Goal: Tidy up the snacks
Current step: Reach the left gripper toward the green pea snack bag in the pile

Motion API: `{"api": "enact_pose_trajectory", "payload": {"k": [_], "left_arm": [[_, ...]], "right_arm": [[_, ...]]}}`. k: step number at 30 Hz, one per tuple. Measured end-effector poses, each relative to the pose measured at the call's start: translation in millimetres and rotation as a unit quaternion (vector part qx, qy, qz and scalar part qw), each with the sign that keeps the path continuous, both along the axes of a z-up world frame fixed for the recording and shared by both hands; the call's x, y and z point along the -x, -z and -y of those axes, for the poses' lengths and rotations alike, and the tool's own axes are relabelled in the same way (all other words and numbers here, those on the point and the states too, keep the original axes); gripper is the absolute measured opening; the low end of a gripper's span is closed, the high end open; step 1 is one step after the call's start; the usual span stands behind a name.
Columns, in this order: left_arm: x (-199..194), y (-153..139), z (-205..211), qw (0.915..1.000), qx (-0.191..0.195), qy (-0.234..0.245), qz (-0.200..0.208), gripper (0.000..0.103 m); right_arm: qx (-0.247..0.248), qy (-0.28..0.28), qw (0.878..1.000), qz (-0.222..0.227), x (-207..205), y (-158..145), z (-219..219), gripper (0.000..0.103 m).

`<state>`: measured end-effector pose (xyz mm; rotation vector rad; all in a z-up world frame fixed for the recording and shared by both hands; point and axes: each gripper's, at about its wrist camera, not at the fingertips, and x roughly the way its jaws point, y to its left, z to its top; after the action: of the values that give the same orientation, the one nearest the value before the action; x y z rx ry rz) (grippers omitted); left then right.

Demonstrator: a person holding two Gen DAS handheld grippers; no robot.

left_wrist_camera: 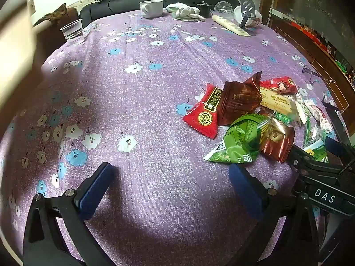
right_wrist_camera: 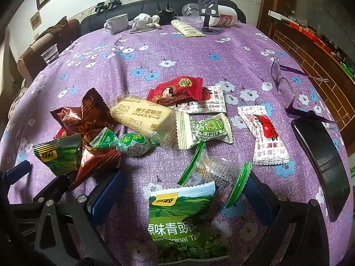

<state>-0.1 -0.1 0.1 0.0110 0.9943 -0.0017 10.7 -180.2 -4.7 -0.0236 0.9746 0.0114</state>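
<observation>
Purple flowered tablecloth [right_wrist_camera: 199,51] carries the snack pile [right_wrist_camera: 142,119], heaped at its near side. Sorting not yet begun, I judge. Left gripper [left_wrist_camera: 170,173] and right gripper [right_wrist_camera: 184,184]: fingers wide apart, empty; green pea packet [right_wrist_camera: 184,217] lies between the right's fingers, likely first pick. Count: about twelve packets, two grippers.

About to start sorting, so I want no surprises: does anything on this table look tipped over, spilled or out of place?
Yes. At the far edge a white container lies on its side. The snack packets are strewn in a loose overlapping heap, and purple glasses and a dark phone sit close beside them. No spill shows.
</observation>
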Motion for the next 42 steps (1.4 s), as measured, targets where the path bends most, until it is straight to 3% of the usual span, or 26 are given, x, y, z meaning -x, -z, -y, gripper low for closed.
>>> {"api": "enact_pose_trajectory", "payload": {"k": [15, 19, 25, 27, 30, 35, 39, 42], "left_arm": [[0, 0, 0, 1.0, 0.002, 0.0, -0.001, 0.103], [0, 0, 0, 1.0, 0.001, 0.0, -0.001, 0.103], [0, 0, 0, 1.0, 0.002, 0.0, -0.001, 0.103], [0, 0, 0, 1.0, 0.002, 0.0, -0.001, 0.103], [0, 0, 0, 1.0, 0.001, -0.002, -0.001, 0.103], [3, -3, -3, 0.9982, 0.005, 0.053, -0.029, 0.103], [22, -9, -12, 0.9966, 0.038, 0.071, -0.017, 0.102], [31, -18, -18, 0.9938, 0.065, 0.09, 0.001, 0.092]], "right_arm": [[0.001, -0.003, 1.0, -0.002, 0, 0, 0, 0.103], [0.001, -0.059, 0.998, -0.011, 0, 0, 3, 0.103], [-0.06, -0.083, 0.995, -0.007, 11, -8, 20, 0.103], [-0.08, -0.098, 0.992, -0.008, 13, -12, 20, 0.094], [-0.108, -0.103, 0.989, 0.002, 22, -19, 31, 0.089], [-0.131, -0.106, 0.986, 0.016, 31, -25, 45, 0.089], [-0.141, -0.112, 0.983, 0.031, 38, -30, 50, 0.089], [-0.13, -0.116, 0.983, 0.055, 47, -39, 51, 0.089]]}}
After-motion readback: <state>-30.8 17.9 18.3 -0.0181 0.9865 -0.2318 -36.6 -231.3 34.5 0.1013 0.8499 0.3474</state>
